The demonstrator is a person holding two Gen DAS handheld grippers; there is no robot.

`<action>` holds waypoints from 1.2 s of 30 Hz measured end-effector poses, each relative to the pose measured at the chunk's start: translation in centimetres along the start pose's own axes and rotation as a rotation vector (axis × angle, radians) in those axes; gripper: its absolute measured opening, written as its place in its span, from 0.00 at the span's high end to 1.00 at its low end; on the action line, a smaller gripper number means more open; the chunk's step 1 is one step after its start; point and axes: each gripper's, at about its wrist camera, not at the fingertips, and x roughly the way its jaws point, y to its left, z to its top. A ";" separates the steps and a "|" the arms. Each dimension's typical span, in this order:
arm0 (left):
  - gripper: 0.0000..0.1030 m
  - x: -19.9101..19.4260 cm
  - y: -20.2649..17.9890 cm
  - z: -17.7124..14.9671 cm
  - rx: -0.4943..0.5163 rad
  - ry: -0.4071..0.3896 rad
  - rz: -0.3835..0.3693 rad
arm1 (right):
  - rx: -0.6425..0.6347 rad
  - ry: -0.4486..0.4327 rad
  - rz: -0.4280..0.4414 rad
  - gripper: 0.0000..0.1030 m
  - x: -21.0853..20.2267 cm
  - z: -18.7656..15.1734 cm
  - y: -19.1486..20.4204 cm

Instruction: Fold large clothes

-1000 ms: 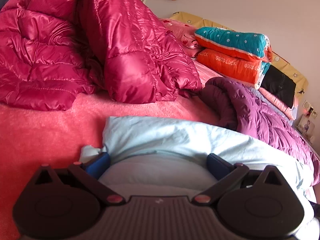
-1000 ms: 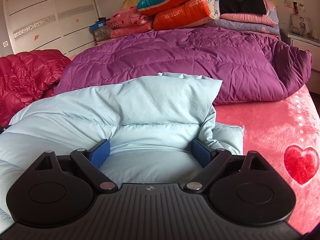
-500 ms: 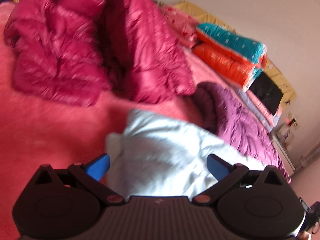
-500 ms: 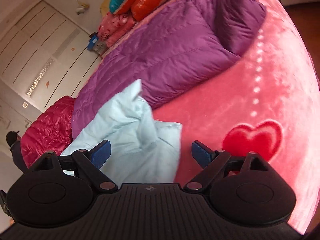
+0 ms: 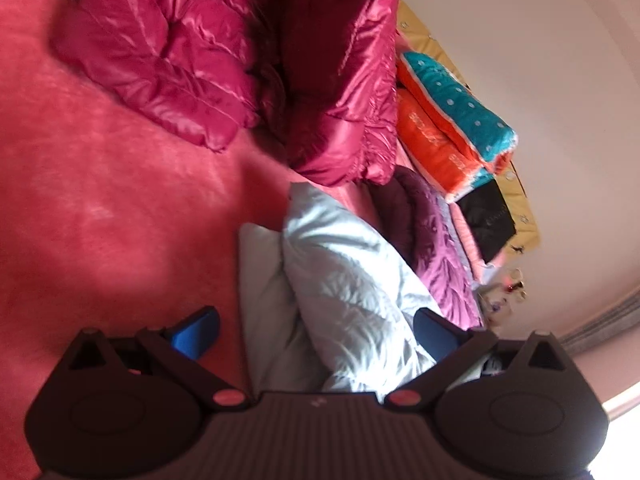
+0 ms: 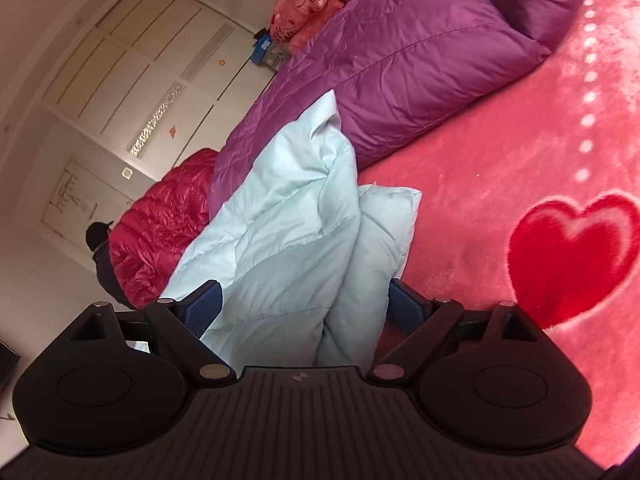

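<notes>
Left wrist and right wrist views: both grippers free above the pale blue jacket

Left wrist view shows the left gripper (image 5: 316, 330) with its jaws spread wide and nothing pinched between them. The pale blue jacket (image 5: 340, 280) lies bunched on the pink bed cover (image 5: 100, 184) and runs up between the two blue pads, but I cannot see a pad pressing on the cloth. The camera is strongly tilted here, so I judge the gripper is held in the air over the jacket and not resting on it.

From the right wrist view, the right gripper (image 6: 302, 306) is the same: jaws spread, no cloth held. The pale blue jacket (image 6: 288, 232) is a soft heap with one thick fold standing up along its middle — it looks half gathered, not a flat packet. Just beyond the jacket, and touching its far edge, lies the purple jacket (image 6: 400, 64), spread flat. The red jacket (image 6: 160, 224) is piled on the far left of the pale blue one, near the wardrobe doors (image 6: 132, 80).

Probably both jaws are open because a new hold must be chosen. The padded cloth is puffy and slippery — a fold may spring open if it is not pressed down.
</notes>
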 end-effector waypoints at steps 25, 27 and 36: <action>0.20 7.5 -6.3 -2.7 0.192 0.268 -0.012 | 0.035 -0.021 -0.010 0.33 2.7 -1.4 2.5; 0.30 7.1 -6.4 -2.9 0.190 0.256 0.008 | 0.033 -0.037 -0.045 0.39 2.4 -1.7 3.2; 0.73 4.5 -9.2 -5.1 0.233 0.180 0.065 | -0.113 -0.163 -0.253 0.61 -0.1 -4.9 10.2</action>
